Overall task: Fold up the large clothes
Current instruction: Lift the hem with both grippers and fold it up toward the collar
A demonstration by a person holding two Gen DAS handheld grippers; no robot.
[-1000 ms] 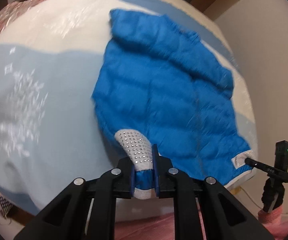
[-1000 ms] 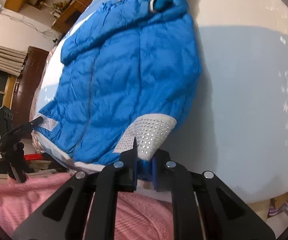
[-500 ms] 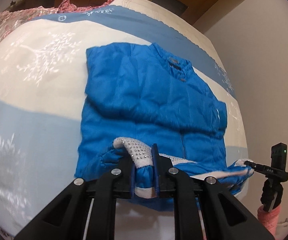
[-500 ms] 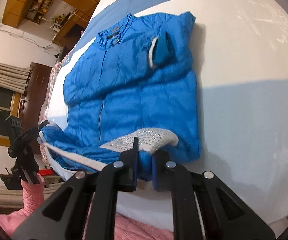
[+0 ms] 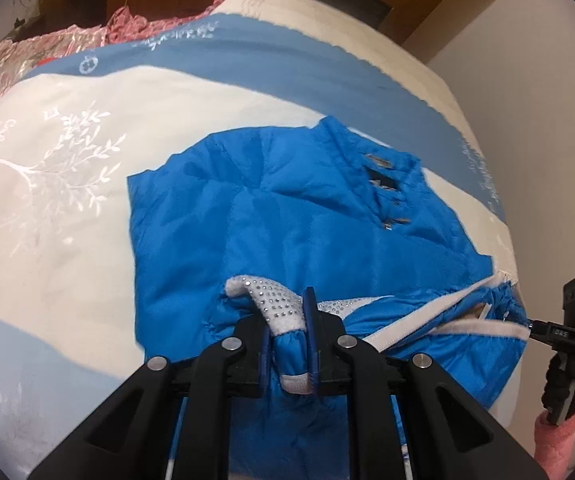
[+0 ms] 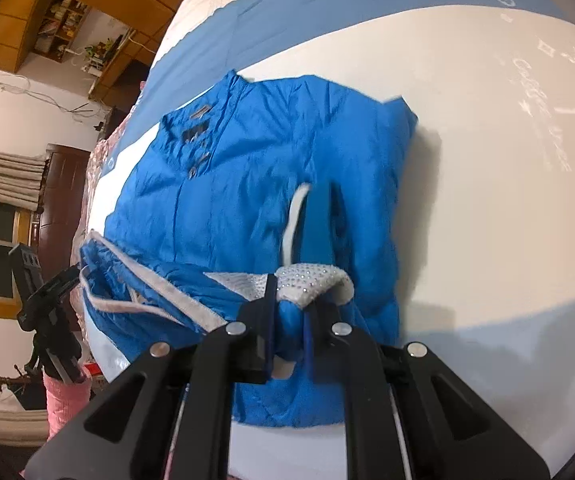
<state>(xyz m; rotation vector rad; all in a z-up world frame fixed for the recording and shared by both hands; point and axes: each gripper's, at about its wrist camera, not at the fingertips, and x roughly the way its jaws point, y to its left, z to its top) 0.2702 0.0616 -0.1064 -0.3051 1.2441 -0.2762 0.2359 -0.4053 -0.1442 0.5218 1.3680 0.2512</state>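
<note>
A bright blue padded jacket (image 5: 287, 216) lies on the bed, collar at the far end, sleeves folded across its front; it also shows in the right wrist view (image 6: 255, 168). My left gripper (image 5: 287, 320) is shut on the jacket's hem at a white studded patch (image 5: 275, 300) and holds it raised over the lower body. My right gripper (image 6: 291, 312) is shut on the hem's other corner, also at a studded patch (image 6: 311, 276). The lifted hem with its white zip edge (image 5: 427, 316) sags between the two grippers.
The bed cover (image 5: 67, 184) has white and blue bands with a tree print. A black camera on a tripod with a pink wrap (image 5: 567, 344) stands past the bed edge, seen too in the right wrist view (image 6: 43, 304). Pink bedding (image 5: 27, 52) lies far left.
Both grippers have carried the hem up off the bed's near edge and forward toward the collar. The jacket's lower part now doubles over its body.
</note>
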